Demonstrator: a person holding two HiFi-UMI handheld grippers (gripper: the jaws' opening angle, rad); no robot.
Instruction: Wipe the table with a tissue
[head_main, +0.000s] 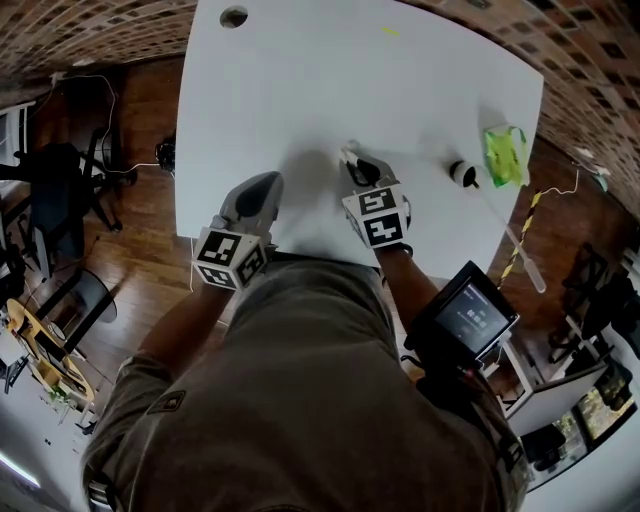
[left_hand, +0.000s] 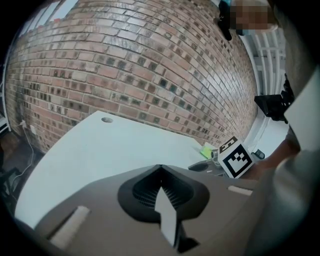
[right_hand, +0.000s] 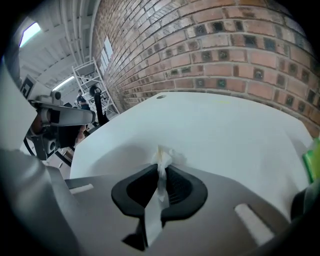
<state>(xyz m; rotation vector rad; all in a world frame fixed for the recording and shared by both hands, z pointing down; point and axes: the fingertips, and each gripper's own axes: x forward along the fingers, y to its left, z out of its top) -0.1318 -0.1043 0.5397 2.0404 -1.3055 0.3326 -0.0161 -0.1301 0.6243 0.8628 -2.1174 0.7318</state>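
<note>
Right gripper is pinching the one tissue at the near middle of the white surface.

Its jaws are squeezing together on the crumpled tissue, which is touching or hovering just above the surface; I cannot tell which. The left gripper is idling at the near edge, jaws pressed together with nothing between them. No stain or streak is showing, so I am judging that the wipe is hardly begun, with the far half untouched. Count: two grippers, one tissue, one green pack at far right, and one small dark-and-white item beside it.
</note>
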